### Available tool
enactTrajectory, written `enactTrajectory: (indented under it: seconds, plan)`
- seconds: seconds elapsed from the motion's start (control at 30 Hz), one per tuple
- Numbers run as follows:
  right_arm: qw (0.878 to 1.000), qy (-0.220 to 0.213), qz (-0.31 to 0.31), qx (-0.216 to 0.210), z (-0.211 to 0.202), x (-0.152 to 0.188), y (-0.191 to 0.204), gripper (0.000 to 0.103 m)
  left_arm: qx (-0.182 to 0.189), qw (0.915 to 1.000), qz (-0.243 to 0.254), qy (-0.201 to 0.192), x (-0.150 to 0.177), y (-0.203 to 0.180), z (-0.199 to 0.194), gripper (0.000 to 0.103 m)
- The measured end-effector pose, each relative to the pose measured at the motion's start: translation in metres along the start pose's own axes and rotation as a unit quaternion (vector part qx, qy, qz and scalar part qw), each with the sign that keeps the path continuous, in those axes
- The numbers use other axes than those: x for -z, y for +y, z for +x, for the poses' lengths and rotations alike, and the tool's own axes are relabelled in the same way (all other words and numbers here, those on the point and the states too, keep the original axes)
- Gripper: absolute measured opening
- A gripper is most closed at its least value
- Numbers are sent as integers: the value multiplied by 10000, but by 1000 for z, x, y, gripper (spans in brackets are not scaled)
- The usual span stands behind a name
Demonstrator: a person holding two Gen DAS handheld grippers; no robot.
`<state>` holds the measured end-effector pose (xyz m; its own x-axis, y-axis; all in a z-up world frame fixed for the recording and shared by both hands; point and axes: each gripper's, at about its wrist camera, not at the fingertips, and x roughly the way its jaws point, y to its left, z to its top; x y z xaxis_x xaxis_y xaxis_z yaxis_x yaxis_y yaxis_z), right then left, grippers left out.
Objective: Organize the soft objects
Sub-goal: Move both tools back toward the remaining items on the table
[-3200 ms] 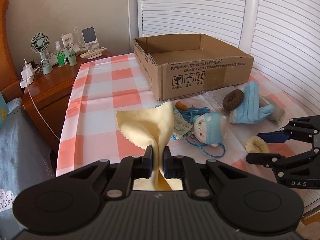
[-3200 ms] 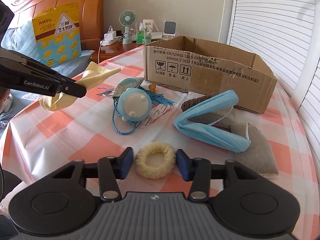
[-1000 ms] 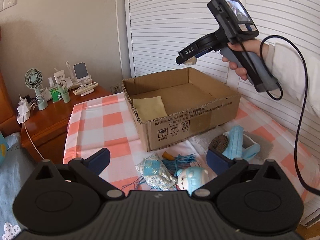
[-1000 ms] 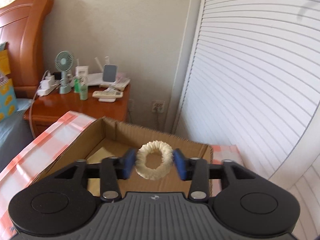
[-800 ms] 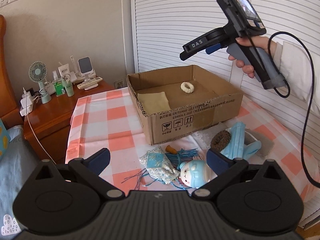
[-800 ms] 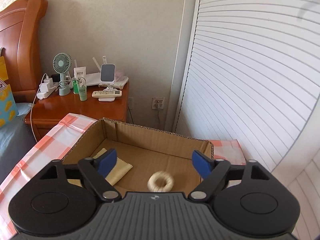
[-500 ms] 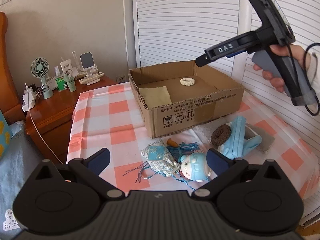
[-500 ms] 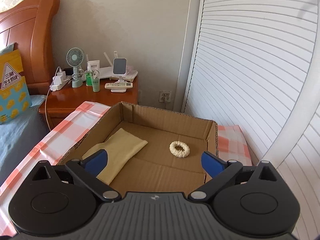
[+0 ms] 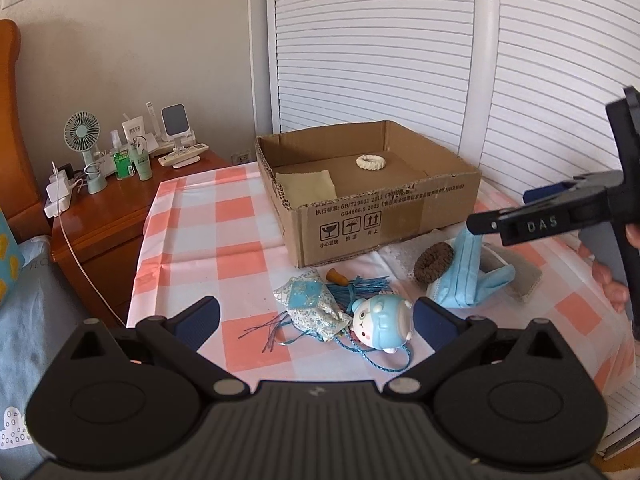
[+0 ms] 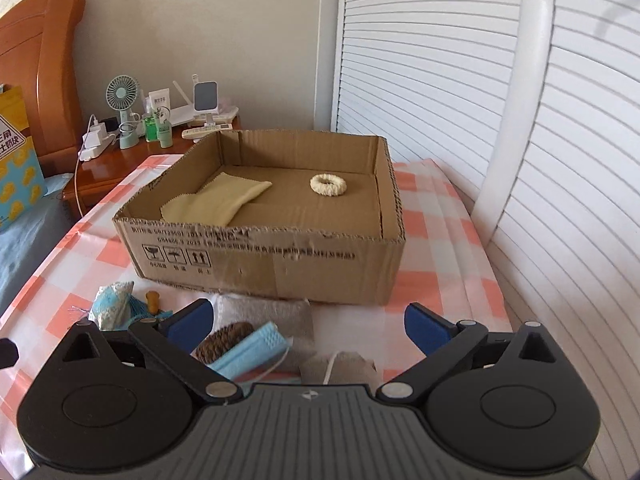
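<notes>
A cardboard box (image 9: 384, 216) (image 10: 280, 256) stands on the checked table and holds a yellow cloth (image 9: 306, 184) (image 10: 218, 202) and a cream scrunchie (image 9: 371, 161) (image 10: 329, 185). In front of it lie a blue plush toy (image 9: 380, 322), a patterned sachet (image 9: 310, 304) (image 10: 112, 304), a brown scrunchie (image 9: 434, 260) (image 10: 224, 340), a blue face mask (image 9: 468, 276) (image 10: 256, 348) and a grey pouch (image 9: 524, 276) (image 10: 264, 312). My left gripper (image 9: 316, 316) is open and empty above the toy. My right gripper (image 10: 306, 320) is open and empty above the mask; it also shows in the left wrist view (image 9: 508, 212).
A wooden nightstand (image 9: 108, 216) (image 10: 120, 160) at the left carries a small fan (image 9: 82, 132) (image 10: 122, 96), bottles, a charger and a remote. White louvred doors (image 9: 380, 40) stand behind and to the right. A bed with blue bedding (image 9: 28, 320) lies at the left.
The yellow cloth and the cream scrunchie went into the box. My right gripper opened, let go of the scrunchie, and drew back and down toward the mask. My left gripper stays open.
</notes>
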<state>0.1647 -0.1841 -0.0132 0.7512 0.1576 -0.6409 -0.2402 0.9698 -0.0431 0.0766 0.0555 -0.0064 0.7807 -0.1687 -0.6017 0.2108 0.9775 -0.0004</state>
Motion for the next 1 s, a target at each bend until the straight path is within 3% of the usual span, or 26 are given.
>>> enactTrajectory:
  seconds: [0.27,0.77,0.9,1.0]
  plan:
    - [9999,74,108,78,-19,46,3,103,248,9995,61,159,8,-5,8,102]
    - [9994,218,-139,-230,-26,90,0,103,570,9956,366,654,14,-32,54,101]
    - [9987,286,-276,-332,-21,99,0,103,599,9947,460,692,11,-40,64,98]
    - [9984,338,-324,-318,-17,104,-1,103,606,9945,546,664,8,-45,67,83]
